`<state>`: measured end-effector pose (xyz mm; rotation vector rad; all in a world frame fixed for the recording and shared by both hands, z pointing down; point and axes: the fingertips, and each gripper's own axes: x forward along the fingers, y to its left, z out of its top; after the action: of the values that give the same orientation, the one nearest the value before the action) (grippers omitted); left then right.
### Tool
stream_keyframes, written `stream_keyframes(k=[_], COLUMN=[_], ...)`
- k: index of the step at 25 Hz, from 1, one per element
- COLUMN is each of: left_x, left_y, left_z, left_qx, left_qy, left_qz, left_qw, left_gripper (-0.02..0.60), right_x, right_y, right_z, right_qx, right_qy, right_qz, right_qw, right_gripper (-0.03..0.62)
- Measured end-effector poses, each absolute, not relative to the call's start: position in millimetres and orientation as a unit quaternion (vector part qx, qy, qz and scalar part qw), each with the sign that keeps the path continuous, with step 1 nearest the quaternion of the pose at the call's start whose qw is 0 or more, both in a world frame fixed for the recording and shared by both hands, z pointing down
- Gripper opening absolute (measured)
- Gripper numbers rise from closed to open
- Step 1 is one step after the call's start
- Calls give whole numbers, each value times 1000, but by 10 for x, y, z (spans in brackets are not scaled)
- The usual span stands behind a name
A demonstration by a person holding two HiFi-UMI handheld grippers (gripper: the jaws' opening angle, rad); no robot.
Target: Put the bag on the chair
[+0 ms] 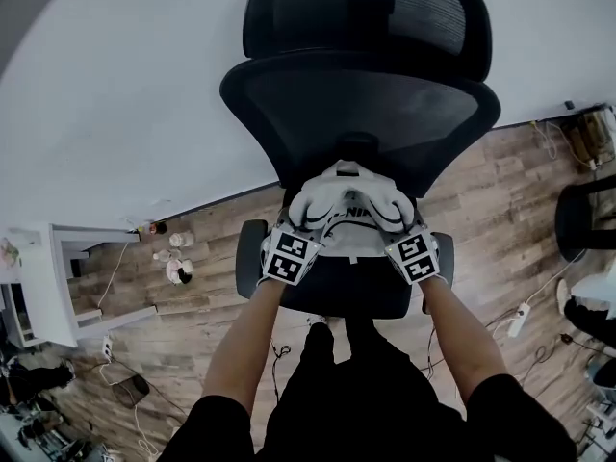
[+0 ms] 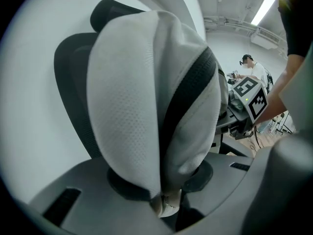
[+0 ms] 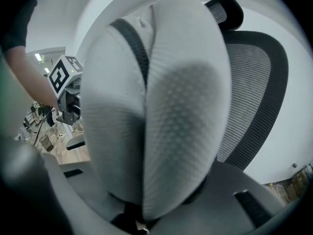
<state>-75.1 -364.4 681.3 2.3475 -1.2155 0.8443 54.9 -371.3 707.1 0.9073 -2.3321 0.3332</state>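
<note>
A white padded bag (image 1: 348, 205) with a black stripe hangs just over the seat (image 1: 346, 292) of a black mesh office chair (image 1: 356, 114), in front of its backrest. My left gripper (image 1: 304, 227) holds the bag's left side and my right gripper (image 1: 398, 227) its right side. In the left gripper view the bag (image 2: 142, 92) fills the frame, its fabric pinched between the jaws of the left gripper (image 2: 166, 202). The right gripper view likewise shows a fold of the bag (image 3: 171, 111) squeezed in the right gripper (image 3: 142, 219). Most of the seat lies hidden beneath the bag.
A white wall stands behind the chair. A white desk (image 1: 43, 282) is at the left, with small items and cables on the wood floor (image 1: 192, 296). A power strip (image 1: 520, 318) and another dark chair (image 1: 582, 215) are at the right. A person (image 2: 253, 72) sits far off.
</note>
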Motion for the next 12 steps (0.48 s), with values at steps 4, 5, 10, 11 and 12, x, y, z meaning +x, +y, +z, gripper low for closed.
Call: stream_keyframes(k=[4,5,10,11,12], left_x=[-713,-704,-689,-691,-692], left_y=[-3684,-3694,-3694,-3700,-3712], left_z=[6923,6942,7072,7097,7120], left_qx=[832,832,828,828,828], left_qy=[-424,-423,-419,-419,-420], left_qz=[305,306,315,312,309], left_qw=[186,187,198,203,205], left_gripper=[124,124,137,140,143], right_x=[616,628,627,630,634], right_y=[-3758,-3768,-3739,-3740,-3739], right_z=[7194,7227,7358,7388,7417], right_qx=[340,339,327,325,323], right_qy=[-879,-879,-877,-878,-877], right_qz=[127,127,140,140,140], right_qw=[309,311,322,323,326], right_gripper=[138,140,155,160,167])
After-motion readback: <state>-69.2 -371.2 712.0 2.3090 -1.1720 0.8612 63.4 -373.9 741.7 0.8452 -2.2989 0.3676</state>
